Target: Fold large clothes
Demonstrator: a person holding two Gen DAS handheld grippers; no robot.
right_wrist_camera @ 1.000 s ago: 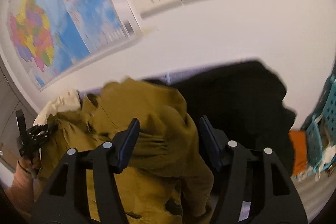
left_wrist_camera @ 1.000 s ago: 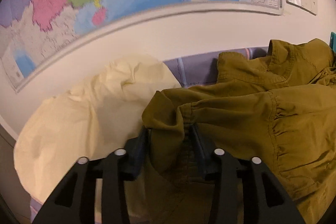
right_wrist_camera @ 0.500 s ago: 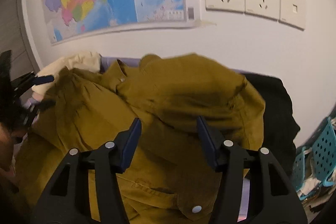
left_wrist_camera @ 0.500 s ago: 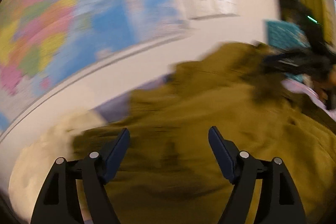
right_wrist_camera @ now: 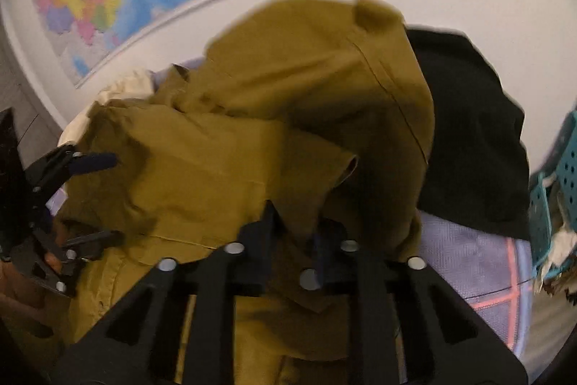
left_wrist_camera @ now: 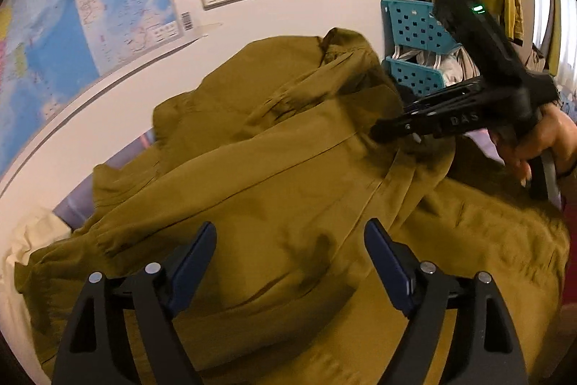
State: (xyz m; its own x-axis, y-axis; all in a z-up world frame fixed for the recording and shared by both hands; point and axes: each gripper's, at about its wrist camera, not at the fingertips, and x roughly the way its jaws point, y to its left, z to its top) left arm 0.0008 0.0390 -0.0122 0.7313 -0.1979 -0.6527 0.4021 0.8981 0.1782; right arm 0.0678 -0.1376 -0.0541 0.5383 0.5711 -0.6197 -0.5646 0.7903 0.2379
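- The olive-brown jacket lies heaped and rumpled on a lilac bedsheet, against the white wall below a map poster; gathered cuffs, stitched seams and a snap placket show in the matte, woven cloth.
- The right gripper is clenched on a fold of the jacket near its front edge.
- The left gripper hovers over the cloth with its jaws spread, holding nothing.
- Risk, as I judge it: a one-sided pull could drag the whole heap, since only a thin fold is pinched, and it may slip.
- A black garment and a cream garment touch the jacket and could get dragged along.
- A teal perforated basket stands off to the right.
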